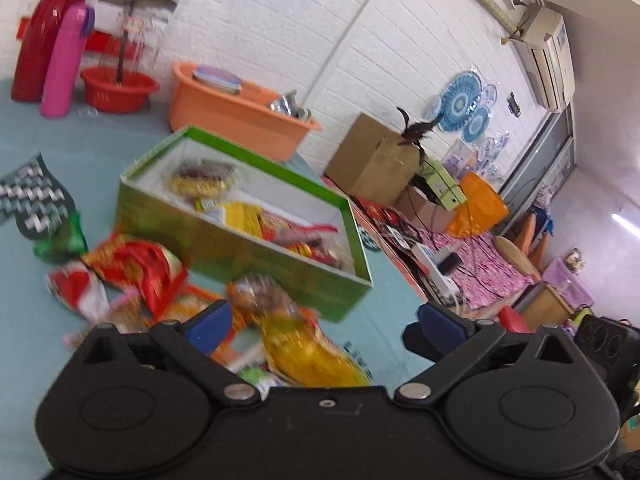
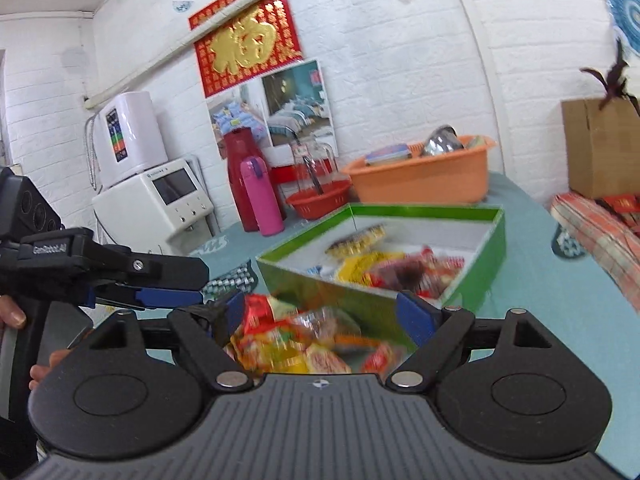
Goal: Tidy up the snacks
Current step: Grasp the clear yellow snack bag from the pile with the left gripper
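Note:
A green box (image 1: 224, 236) (image 2: 490, 258) with a white inside stands open on the blue-green table and holds several snack packets (image 1: 256, 212) (image 2: 392, 264). More loose packets lie in front of it: a red one (image 1: 140, 268), a yellow one (image 1: 308, 352) and a blurred pile (image 2: 304, 340). My left gripper (image 1: 324, 320) is open above the yellow packet, nothing between its blue pads. My right gripper (image 2: 320, 316) is open too, over the loose pile. The left gripper (image 2: 120, 280) also shows at the left of the right wrist view, held by a hand (image 2: 16, 312).
An orange basin (image 1: 236, 116) (image 2: 424, 176) with metal dishes, a red basket (image 1: 118, 88) (image 2: 320, 198), a pink flask (image 1: 64, 60) (image 2: 262, 196) and a red jug stand behind the box. A woven mat (image 1: 34, 196) lies left. A cardboard box (image 1: 372, 160) sits beyond the table's right edge.

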Available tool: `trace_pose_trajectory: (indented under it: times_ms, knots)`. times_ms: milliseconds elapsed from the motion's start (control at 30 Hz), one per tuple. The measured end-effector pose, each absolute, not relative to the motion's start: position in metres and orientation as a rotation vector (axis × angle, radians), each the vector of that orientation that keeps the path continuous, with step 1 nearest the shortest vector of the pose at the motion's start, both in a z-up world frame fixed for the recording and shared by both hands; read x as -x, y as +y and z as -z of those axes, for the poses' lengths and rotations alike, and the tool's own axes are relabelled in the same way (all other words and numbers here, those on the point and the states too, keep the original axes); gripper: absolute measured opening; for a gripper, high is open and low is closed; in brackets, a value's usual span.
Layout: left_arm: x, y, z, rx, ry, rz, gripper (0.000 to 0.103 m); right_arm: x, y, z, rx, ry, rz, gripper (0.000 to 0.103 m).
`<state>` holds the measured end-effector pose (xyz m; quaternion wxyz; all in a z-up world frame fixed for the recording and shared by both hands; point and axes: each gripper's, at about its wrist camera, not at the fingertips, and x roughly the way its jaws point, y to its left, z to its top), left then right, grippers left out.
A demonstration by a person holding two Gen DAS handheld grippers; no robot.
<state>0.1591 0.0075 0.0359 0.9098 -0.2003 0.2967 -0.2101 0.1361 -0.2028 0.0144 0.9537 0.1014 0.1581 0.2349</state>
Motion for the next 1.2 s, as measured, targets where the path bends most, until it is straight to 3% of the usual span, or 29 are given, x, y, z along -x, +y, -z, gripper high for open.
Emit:
trace_pose_trajectory:
  times_ms: [233, 733, 967, 1000, 1067, 1200]
  knots:
    - [-0.171, -0.012, -0.012, 0.341, 0.704, 0.462, 0.103, -0.133, -0.200, 0.027, -0.237, 0.453, -0.427, 0.103]
    - [-0.206, -0.034, 0.001, 0.237, 0.793, 0.479, 0.103, -0.143, -0.196, 0.042, -0.245, 0.478, -0.438, 0.103]
    - [-0.214, -0.038, 0.009, 0.202, 0.820, 0.462, 0.086, -0.152, -0.195, 0.049, -0.270, 0.515, -0.446, 0.103]
    - [-0.214, -0.040, 0.010, 0.185, 0.815, 0.460, 0.082, -0.153, -0.195, 0.051, -0.277, 0.522, -0.443, 0.099]
    - [-0.211, -0.041, 0.011, 0.175, 0.802, 0.452, 0.079, -0.154, -0.196, 0.053, -0.283, 0.533, -0.434, 0.080]
    - [-0.199, -0.041, 0.004, 0.189, 0.773, 0.460, 0.074, -0.144, -0.198, 0.048, -0.270, 0.521, -0.437, 0.073]
